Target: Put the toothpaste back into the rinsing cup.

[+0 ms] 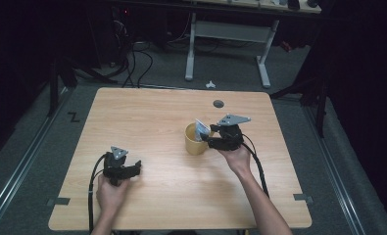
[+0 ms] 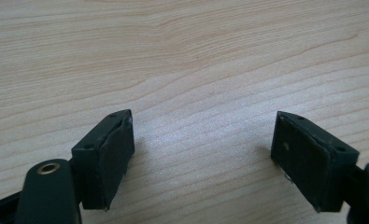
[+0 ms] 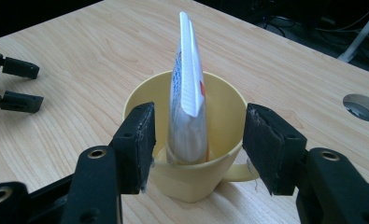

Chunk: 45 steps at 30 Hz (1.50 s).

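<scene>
Right gripper view looks along the right gripper (image 3: 197,140), whose jaws stand apart on either side of a yellow cup (image 3: 191,175); the cup sits between them near its rim, and whether the pads (image 3: 135,144) touch its wall I cannot tell; a white tube (image 3: 188,107) stands upright inside the cup, flat crimped end uppermost, leaning slightly against the far wall, with blue and red print on its side; the cup is smooth, matte plastic, round and tapering downward, with a small handle (image 3: 240,173) sticking out toward the right jaw; the jaw pads are black, blocky and rubbery with slightly frayed edges; the surface (image 3: 79,60) is pale wood-grain laminate, with a round grommet hole (image 3: 362,107) near its far edge; high view places the cup (image 1: 195,142) right of the surface's centre, with the right gripper (image 1: 215,141) just beside it and the tube (image 1: 201,130) rising above the rim; the left gripper (image 1: 134,168) rests well apart from the cup, low at the near left of the surface (image 1: 147,112); left gripper view shows the left gripper (image 2: 203,149) with jaws wide apart and only bare wood grain (image 2: 182,56) between them.
</scene>
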Tool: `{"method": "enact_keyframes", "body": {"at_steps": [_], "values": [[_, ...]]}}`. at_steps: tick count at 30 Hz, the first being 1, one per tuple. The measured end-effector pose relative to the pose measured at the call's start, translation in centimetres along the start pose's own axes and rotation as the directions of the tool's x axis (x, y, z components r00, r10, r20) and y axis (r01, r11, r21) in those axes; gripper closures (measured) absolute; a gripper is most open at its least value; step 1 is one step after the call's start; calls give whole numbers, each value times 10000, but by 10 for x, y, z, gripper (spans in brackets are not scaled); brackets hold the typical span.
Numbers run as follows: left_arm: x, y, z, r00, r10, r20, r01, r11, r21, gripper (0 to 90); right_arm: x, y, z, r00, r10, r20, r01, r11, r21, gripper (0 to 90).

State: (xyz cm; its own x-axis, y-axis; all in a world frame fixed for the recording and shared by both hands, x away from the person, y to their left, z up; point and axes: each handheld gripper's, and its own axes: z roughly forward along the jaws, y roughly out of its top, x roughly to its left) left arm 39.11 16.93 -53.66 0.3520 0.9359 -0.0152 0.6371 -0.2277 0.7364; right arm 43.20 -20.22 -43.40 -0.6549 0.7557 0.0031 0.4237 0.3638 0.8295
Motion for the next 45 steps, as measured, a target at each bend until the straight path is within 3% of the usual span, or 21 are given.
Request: {"method": "enact_keyframes", "body": {"at_steps": [45], "values": [[0,0,0,10000,10,-18,-10,10000,8,218,-19,-20,-49,9970,584,504,-535,9942,-936,465]]}}
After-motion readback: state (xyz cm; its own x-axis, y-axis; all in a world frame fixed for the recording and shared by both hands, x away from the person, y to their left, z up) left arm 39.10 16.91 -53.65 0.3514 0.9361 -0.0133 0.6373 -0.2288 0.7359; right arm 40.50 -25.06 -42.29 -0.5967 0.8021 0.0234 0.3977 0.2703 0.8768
